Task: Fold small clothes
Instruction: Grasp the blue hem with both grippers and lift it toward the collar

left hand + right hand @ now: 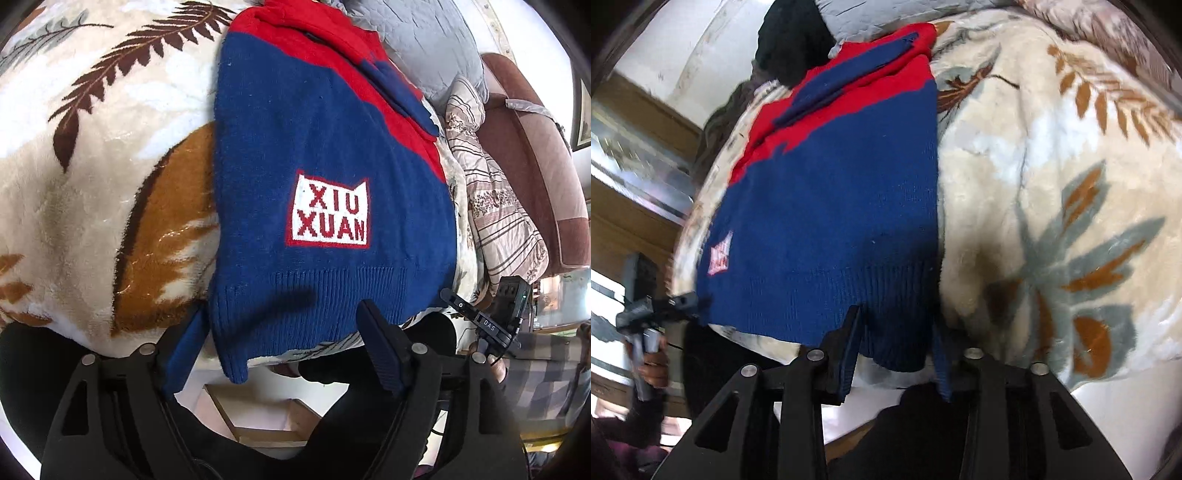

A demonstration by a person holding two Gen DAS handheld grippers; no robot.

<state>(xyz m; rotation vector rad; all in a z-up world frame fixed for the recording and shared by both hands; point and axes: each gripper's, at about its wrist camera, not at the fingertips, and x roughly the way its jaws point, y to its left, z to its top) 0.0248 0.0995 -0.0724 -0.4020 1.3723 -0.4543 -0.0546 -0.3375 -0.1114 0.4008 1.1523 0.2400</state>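
Observation:
A small blue and red knit sweater [314, 155] with a white "XIU XUAN" patch [330, 214] lies flat on a cream leaf-print blanket [92, 177]. Its ribbed hem hangs over the bed's near edge. My left gripper [282, 332] is open, with the hem's left corner between its fingers. In the right wrist view the sweater [834, 206] lies the same way, and my right gripper [897, 332] is open around the hem's right corner. The right gripper also shows at the right of the left wrist view [480, 314]. The left gripper shows at the left of the right wrist view [665, 306].
A grey quilt [417, 40] and a striped floral pillow [495, 192] lie at the bed's far side, next to a brown headboard [535, 155]. A cardboard box [266, 417] sits on the floor below the bed edge. The blanket [1052, 206] spreads wide to the right.

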